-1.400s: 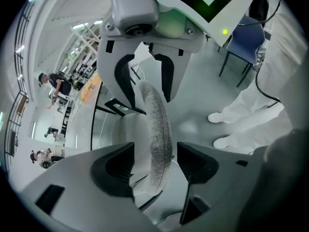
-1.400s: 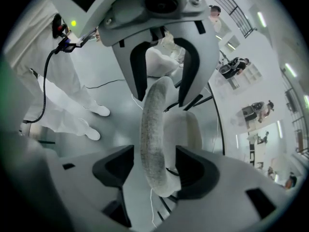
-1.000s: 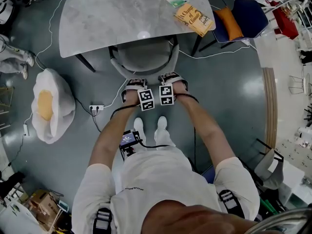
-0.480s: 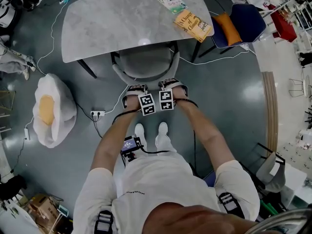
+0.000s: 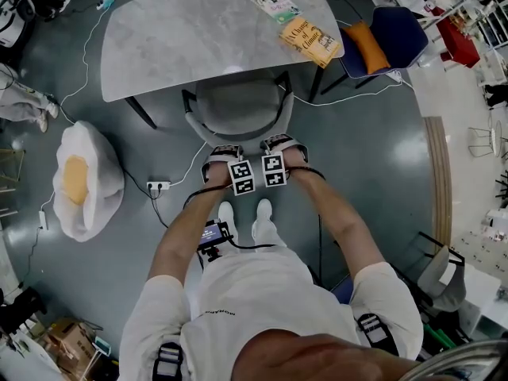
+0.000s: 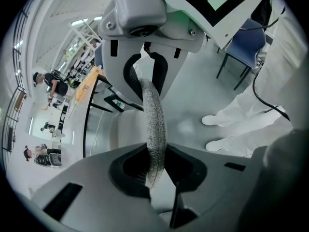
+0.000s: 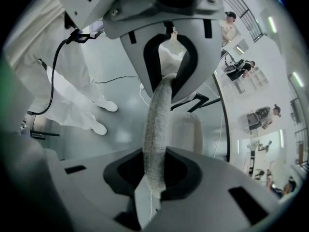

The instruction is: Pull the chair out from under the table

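Chair (image 5: pixel 236 108), backrest pinched in hand-held grippers (image 6: pixel 154 170) (image 7: pixel 155 177)

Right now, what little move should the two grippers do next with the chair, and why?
Probably pull the chair straight back, toward the person's shoes. The left gripper and right gripper are each shut on the chair's grey backrest rim, so the hold looks ready. The seat's front looks tucked under the table edge.
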The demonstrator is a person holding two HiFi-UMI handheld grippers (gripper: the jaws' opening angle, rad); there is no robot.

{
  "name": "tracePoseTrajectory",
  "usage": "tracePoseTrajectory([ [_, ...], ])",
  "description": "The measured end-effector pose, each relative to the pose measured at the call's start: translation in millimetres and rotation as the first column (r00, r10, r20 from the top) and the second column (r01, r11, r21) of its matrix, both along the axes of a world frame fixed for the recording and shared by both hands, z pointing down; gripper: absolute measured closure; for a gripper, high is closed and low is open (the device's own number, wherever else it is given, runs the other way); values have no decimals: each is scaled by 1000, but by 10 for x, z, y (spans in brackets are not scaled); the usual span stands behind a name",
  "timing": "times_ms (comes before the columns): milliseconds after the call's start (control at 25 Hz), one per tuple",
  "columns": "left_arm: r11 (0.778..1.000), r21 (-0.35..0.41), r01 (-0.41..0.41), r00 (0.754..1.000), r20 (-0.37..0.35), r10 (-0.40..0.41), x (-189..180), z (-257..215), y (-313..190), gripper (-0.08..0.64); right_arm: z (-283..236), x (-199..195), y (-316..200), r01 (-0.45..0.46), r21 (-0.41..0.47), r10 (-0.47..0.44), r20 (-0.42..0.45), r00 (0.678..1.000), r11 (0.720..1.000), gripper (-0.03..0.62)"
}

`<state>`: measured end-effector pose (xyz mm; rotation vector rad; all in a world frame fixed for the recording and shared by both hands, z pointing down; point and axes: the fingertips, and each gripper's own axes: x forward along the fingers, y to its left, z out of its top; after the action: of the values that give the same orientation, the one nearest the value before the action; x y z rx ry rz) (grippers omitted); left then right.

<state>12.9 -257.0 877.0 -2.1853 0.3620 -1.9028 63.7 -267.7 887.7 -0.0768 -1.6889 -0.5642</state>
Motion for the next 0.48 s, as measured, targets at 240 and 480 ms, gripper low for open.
tracePoseTrajectory([
  [240, 1000, -6, 13, 1000, -6, -13, 37, -3, 230, 486, -2, 37, 235, 7, -6, -7, -2, 1000, 1000, 514],
  [480, 1000, -20, 14, 1000, -14, -14, 144, -13, 530, 486, -8, 138, 524, 7, -4, -7, 0, 1000, 1000, 512],
])
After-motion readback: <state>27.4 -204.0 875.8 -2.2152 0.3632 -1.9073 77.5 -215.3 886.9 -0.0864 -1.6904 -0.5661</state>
